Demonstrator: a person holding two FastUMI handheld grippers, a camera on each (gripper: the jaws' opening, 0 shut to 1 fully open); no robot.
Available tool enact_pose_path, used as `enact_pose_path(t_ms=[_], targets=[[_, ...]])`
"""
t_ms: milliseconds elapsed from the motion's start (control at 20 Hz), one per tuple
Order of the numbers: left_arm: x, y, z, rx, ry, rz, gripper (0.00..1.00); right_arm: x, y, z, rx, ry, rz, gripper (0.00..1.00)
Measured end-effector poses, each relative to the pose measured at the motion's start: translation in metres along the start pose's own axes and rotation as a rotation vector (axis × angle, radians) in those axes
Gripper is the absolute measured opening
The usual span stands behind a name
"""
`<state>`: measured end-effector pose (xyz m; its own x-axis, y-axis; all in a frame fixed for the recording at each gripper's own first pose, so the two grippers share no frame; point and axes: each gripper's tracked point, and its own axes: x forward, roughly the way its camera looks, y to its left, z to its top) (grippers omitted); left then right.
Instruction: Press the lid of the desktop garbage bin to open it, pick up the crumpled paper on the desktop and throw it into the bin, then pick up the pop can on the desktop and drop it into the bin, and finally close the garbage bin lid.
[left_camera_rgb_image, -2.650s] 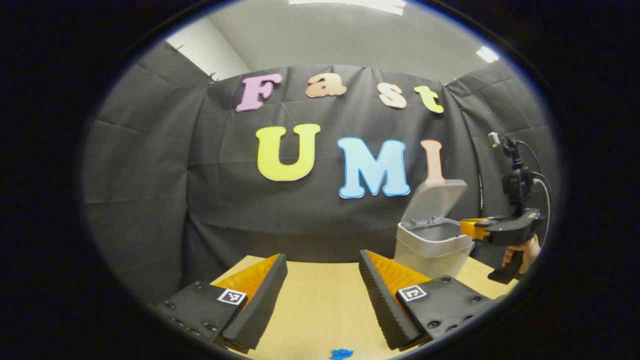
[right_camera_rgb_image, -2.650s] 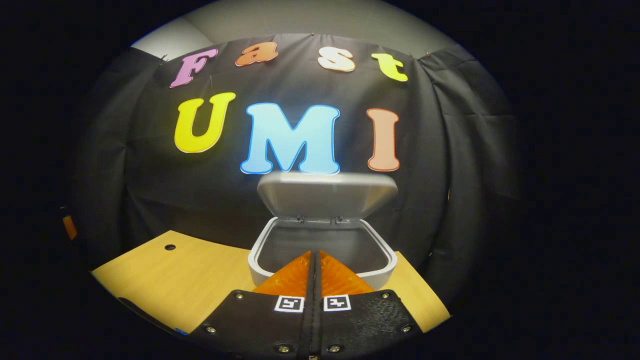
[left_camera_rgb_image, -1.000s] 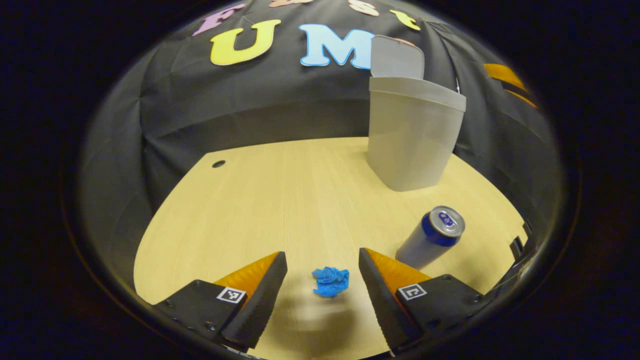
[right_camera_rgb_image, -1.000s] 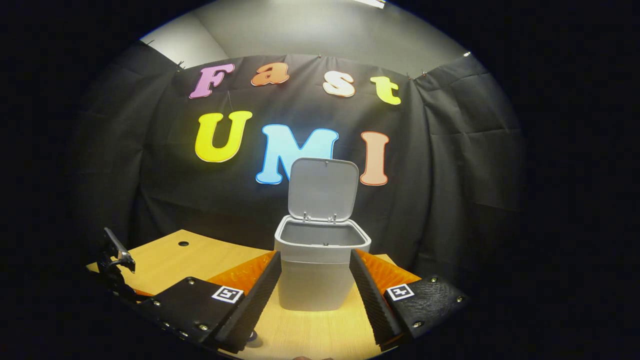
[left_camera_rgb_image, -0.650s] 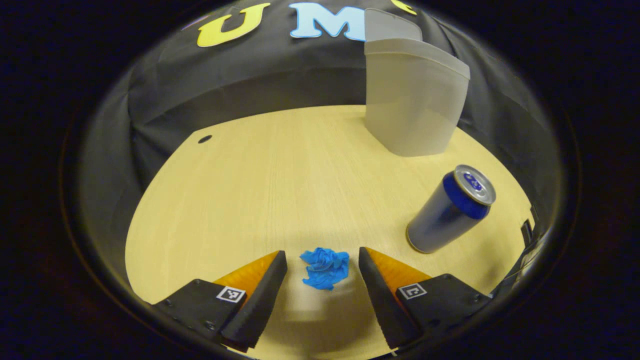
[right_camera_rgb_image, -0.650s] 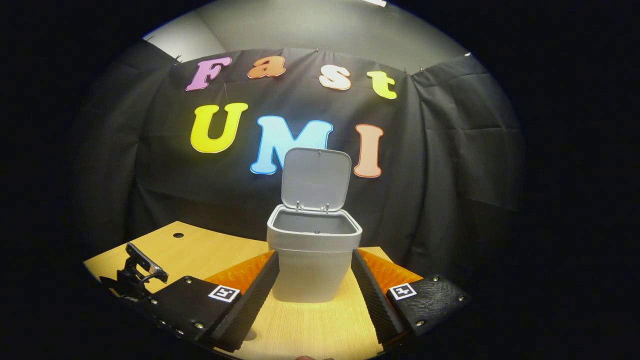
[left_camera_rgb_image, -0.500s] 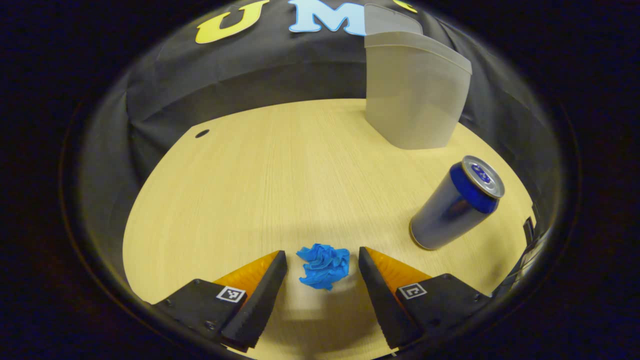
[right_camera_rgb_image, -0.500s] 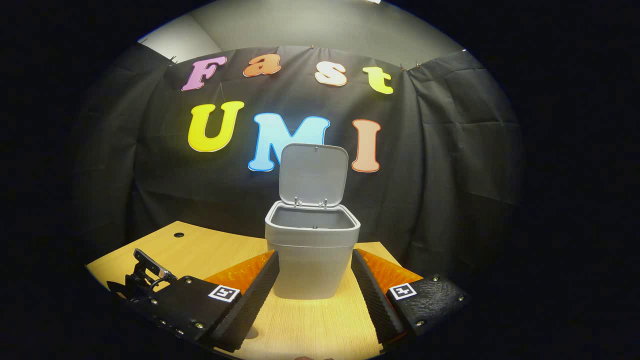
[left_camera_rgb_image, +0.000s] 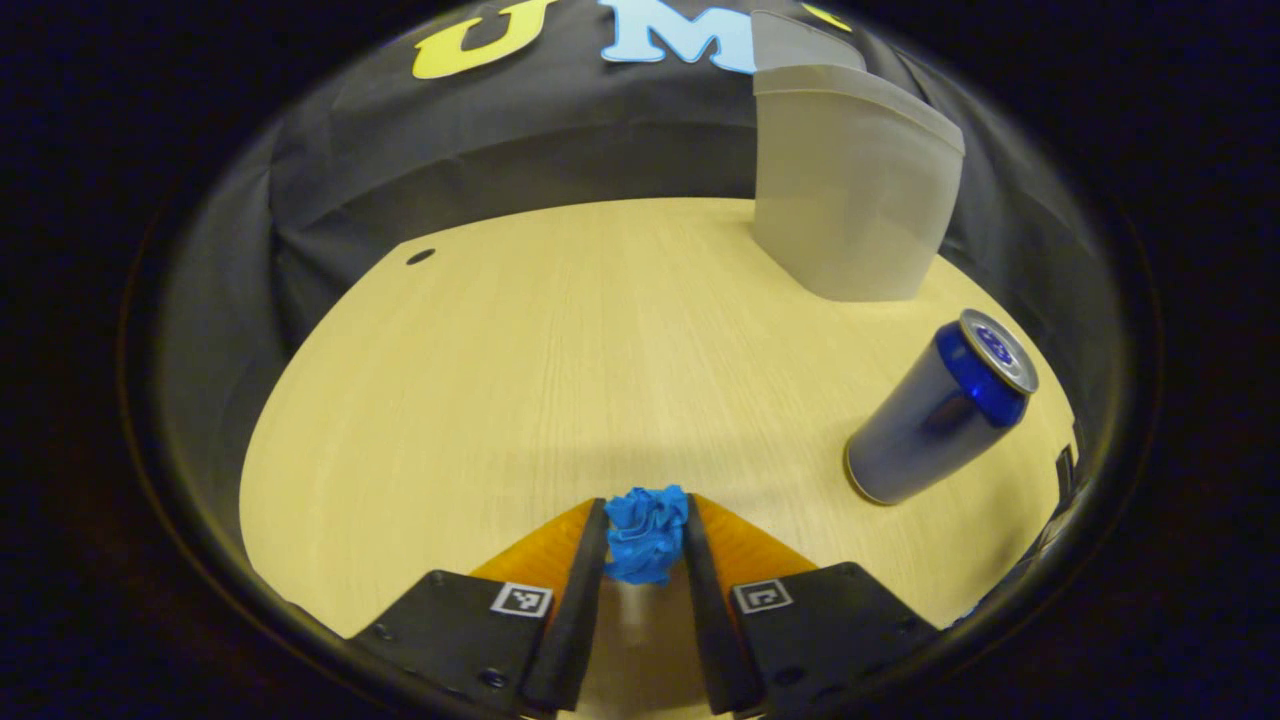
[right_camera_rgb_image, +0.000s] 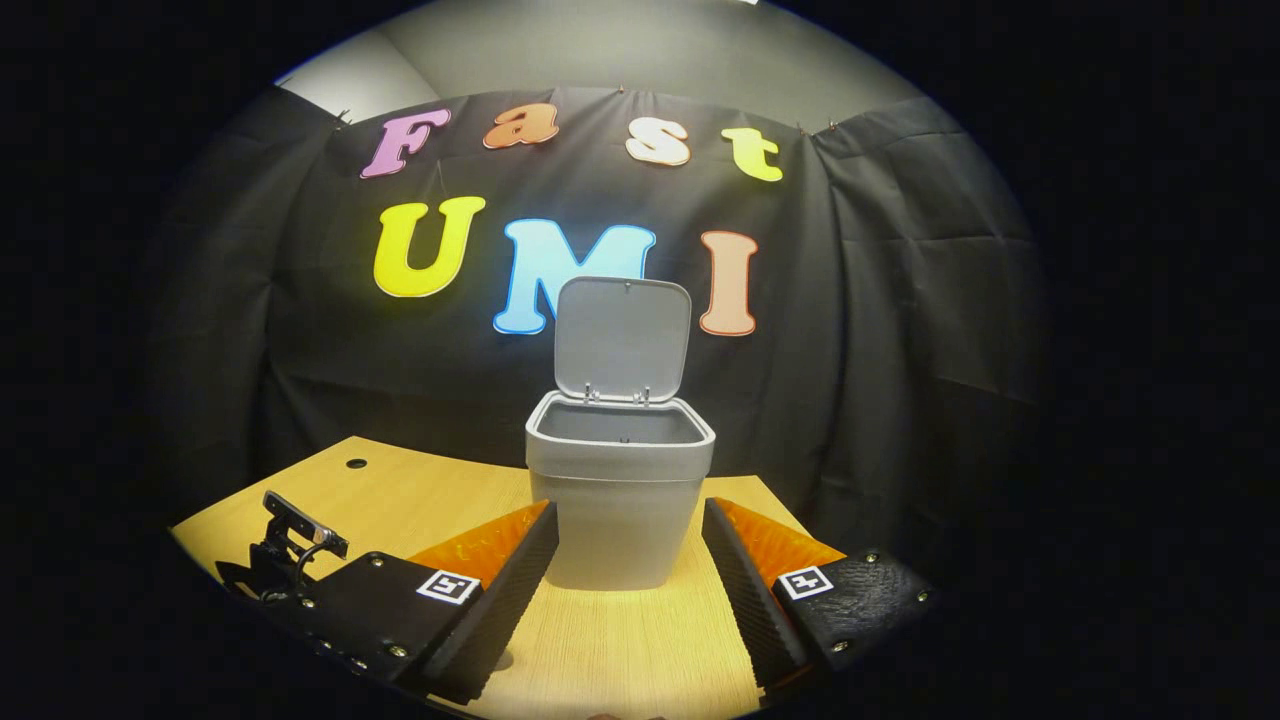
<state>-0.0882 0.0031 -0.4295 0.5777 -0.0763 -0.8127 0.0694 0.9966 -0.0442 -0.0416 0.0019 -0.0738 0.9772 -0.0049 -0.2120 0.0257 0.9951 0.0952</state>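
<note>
In the left gripper view, a crumpled blue paper (left_camera_rgb_image: 646, 530) sits low on the wooden desk (left_camera_rgb_image: 560, 340), and my left gripper (left_camera_rgb_image: 645, 545) is shut on it, one finger pressing each side. A blue and silver pop can (left_camera_rgb_image: 935, 410) stands to the right of it. The grey garbage bin (left_camera_rgb_image: 850, 190) is at the far right, its lid up. In the right gripper view, the bin (right_camera_rgb_image: 618, 490) stands straight ahead with its lid (right_camera_rgb_image: 622, 338) raised upright and its inside showing. My right gripper (right_camera_rgb_image: 628, 570) is open, held back from the bin with nothing between its fingers.
A small round hole (left_camera_rgb_image: 421, 257) lies in the desk near its far left edge. Black cloth walls close in the back and sides. Part of the other hand-held device (right_camera_rgb_image: 290, 550) shows at the lower left of the right gripper view.
My left gripper has dropped to the desk and shut on the blue paper. My right gripper has opened and drawn back from the bin, whose lid has swung fully upright.
</note>
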Motion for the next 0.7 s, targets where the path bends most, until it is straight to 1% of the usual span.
enact_pose_path(t_ms=[50,100,150,300,350,450,500,550,600,700], targets=[[0.001,0.001,0.002,-0.005,-0.013,0.003,0.37,0.000,0.000,0.000,0.003,0.001,0.004,0.93],[0.001,0.000,0.001,-0.005,-0.019,0.005,0.39,0.000,0.001,-0.002,0.007,0.000,0.008,0.93],[0.001,0.001,0.002,0.002,-0.031,0.003,0.31,0.001,0.001,-0.002,0.012,0.000,0.011,0.93],[0.000,0.001,0.004,-0.011,-0.044,-0.002,0.21,0.003,0.001,0.001,0.023,-0.008,0.019,0.93],[-0.001,0.003,0.006,-0.024,-0.048,0.004,0.18,0.003,0.002,0.002,0.024,-0.011,0.024,0.93],[-0.007,0.005,0.016,-0.042,-0.069,0.008,0.18,0.005,0.001,0.005,0.021,-0.022,0.029,0.93],[-0.013,0.004,0.025,-0.049,-0.089,0.003,0.21,0.006,0.000,0.006,0.019,-0.028,0.030,0.93],[-0.020,0.005,0.036,-0.054,-0.113,0.001,0.21,0.007,0.000,0.007,0.021,-0.033,0.033,0.93],[-0.027,0.005,0.048,-0.056,-0.138,0.000,0.18,0.007,0.000,0.008,0.025,-0.037,0.036,0.93],[-0.040,0.002,0.070,-0.057,-0.188,-0.006,0.18,0.007,-0.001,0.007,0.042,-0.043,0.042,0.93]])
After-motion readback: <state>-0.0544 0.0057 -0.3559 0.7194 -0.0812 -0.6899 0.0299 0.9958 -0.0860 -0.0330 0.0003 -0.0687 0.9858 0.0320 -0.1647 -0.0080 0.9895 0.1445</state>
